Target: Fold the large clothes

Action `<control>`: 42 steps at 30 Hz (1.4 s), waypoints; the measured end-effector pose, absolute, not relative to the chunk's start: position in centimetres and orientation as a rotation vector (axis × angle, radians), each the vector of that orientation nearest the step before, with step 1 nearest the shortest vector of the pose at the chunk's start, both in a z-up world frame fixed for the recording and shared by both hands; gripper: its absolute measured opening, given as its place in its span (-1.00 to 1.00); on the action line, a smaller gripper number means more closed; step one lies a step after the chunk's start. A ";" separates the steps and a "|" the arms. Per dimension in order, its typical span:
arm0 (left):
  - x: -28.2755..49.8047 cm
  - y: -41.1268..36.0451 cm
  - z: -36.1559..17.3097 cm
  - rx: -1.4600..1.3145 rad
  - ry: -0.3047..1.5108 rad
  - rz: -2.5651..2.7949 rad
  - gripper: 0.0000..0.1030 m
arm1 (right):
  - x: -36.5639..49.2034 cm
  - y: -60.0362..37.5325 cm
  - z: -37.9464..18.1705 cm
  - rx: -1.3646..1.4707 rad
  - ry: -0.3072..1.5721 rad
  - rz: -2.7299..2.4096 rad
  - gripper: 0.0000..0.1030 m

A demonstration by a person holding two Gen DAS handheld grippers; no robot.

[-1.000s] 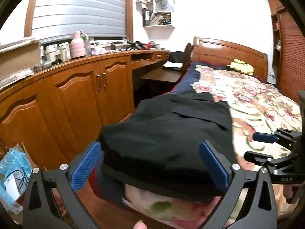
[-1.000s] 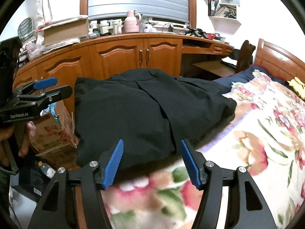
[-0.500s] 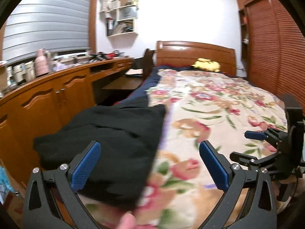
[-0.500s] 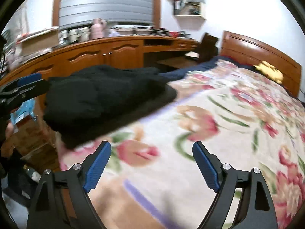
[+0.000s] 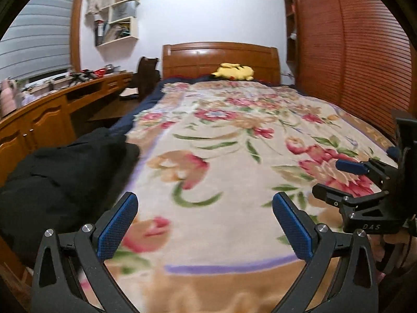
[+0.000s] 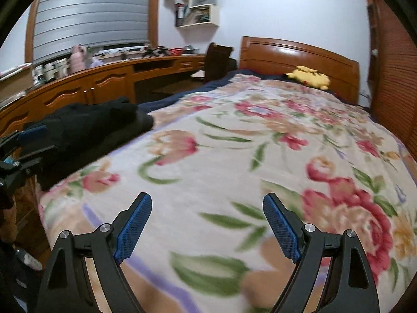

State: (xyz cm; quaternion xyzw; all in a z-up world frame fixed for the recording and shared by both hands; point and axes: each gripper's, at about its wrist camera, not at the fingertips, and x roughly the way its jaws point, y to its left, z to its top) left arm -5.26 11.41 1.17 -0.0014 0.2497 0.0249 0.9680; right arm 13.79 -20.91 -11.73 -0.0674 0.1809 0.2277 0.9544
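Both hand-held grippers, left (image 5: 204, 224) and right (image 6: 207, 225), point slightly downward, jaws wide.

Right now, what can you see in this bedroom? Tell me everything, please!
Black garment: one, black, folded at the bed's left edge.
Blanket: one, cream with red flowers, covering the bed.
Plush toy: one, yellow, by the headboard.
Headboard: one, brown wood, far end.
Cabinets: one row, brown wood, left wall.
Wall shelf: one, white, cluttered.
Wardrobe doors: brown slatted, right side.
Left gripper: black with blue pads, open, empty.
Right gripper: same colours, open, empty.
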 end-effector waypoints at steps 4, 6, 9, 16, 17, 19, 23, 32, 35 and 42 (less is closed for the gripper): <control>-4.3 8.1 0.7 0.003 0.509 0.004 1.00 | 12.8 -23.8 -11.9 -0.116 0.367 0.406 0.72; -3.8 6.5 0.5 0.008 0.506 -0.017 1.00 | 12.6 -25.0 -12.1 -0.106 0.368 0.379 0.72; -3.5 4.3 0.4 0.017 0.491 -0.042 1.00 | 11.9 -26.7 -12.2 -0.098 0.358 0.343 0.72; -3.2 1.3 0.8 0.002 0.457 -0.074 1.00 | 10.0 -29.5 -12.4 -0.072 0.322 0.271 0.72; -3.2 0.9 0.9 -0.005 0.454 -0.081 1.00 | 9.7 -29.8 -12.4 -0.064 0.318 0.264 0.72; -3.2 0.3 1.1 -0.004 0.442 -0.083 1.00 | 9.3 -30.3 -12.5 -0.047 0.306 0.252 0.72; -3.5 -0.3 1.3 -0.011 0.409 -0.084 1.00 | 7.8 -30.9 -12.4 -0.035 0.249 0.214 0.72; -4.2 -0.6 0.5 -0.021 0.371 -0.087 1.00 | 6.2 -31.7 -14.4 -0.012 0.168 0.175 0.72; -4.1 -0.6 -0.1 -0.030 0.391 -0.095 1.00 | 6.4 -31.9 -14.9 0.007 0.172 0.184 0.72; -4.2 -0.9 -1.2 -0.001 0.403 -0.082 1.00 | 6.7 -32.2 -15.2 -0.004 0.164 0.180 0.72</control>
